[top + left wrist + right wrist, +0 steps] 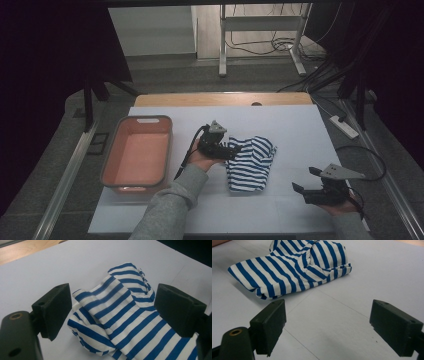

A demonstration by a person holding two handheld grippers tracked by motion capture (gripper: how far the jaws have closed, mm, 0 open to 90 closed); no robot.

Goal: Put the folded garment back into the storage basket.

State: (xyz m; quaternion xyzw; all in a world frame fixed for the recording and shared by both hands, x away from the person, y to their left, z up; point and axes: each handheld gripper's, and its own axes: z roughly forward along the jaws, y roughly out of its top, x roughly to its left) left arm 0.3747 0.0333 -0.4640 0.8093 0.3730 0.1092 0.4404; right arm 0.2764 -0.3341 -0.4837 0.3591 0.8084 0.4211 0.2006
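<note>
White sheeting covers the table (300,130), where the striped shirt (248,162) lies crumpled, well right of the pink basin (137,152). My left gripper (112,310) hangs wide open over the shirt, holding nothing; my right gripper (306,181), equally open and empty, waits near the shirt's right. I judge that closing now could pinch just one loose fold, leaving the rest trailing.

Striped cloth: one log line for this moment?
left gripper: open, at cloth | right gripper: open, apart | tub: left of cloth | cloth: crumpled on table
</note>
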